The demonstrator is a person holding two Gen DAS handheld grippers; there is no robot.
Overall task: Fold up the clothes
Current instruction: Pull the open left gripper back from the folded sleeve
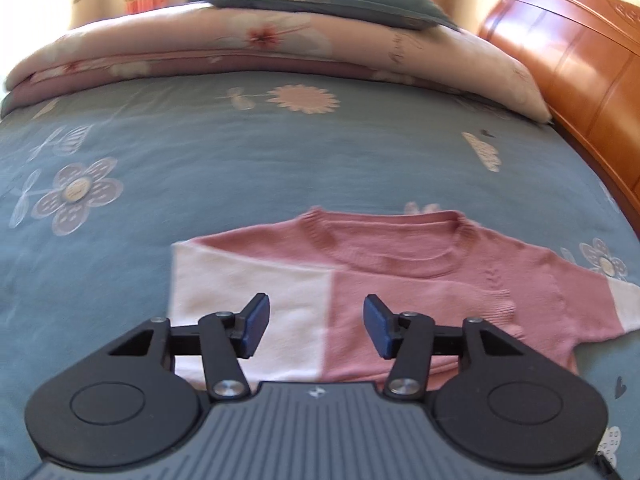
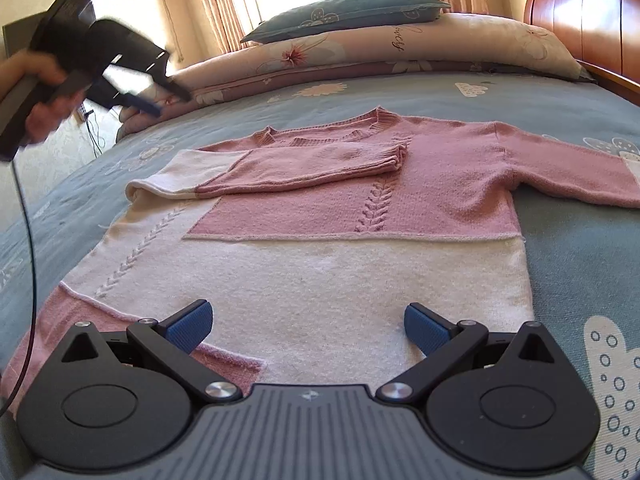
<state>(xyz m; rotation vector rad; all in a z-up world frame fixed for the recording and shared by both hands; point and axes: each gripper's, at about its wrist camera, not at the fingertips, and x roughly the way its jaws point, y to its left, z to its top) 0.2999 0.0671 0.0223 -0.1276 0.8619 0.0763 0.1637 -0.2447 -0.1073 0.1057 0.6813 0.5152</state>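
Sweater [image 2: 320, 248] first: a pink-and-cream knit pullover, spread front-up on the blue floral bedspread [image 2: 580, 240], hem toward the right wrist camera and neckline away toward the pillows.

Nearest, the right gripper [image 2: 308, 326] hangs just above the cream hem band, jaws spread wide with nothing between them. The body's long axis runs straight ahead from these jaws, hem to collar.

Farther up the body, one sleeve [image 2: 304, 168] already lies folded across the chest, its cuff ending near the centre cable stitch. The other sleeve [image 2: 572, 172] reaches out flat to the right over the bedspread, crosswise to the body. That outstretched sleeve lies ahead and to the right of the right gripper, which looks the nearer of the two to it.

The left gripper [image 1: 316, 326] hovers over the folded side in its own view, jaws likewise open and empty; from the right wrist camera it shows blurred, raised well above the bed at far left, held in a hand [image 2: 40, 92].

Beyond the collar lie a folded floral quilt [image 2: 360, 56] and a grey-blue pillow [image 2: 348, 12], with a wooden headboard [image 2: 584, 12] at far right.

By my judgement, the fold stands partway: one sleeve in, one out.
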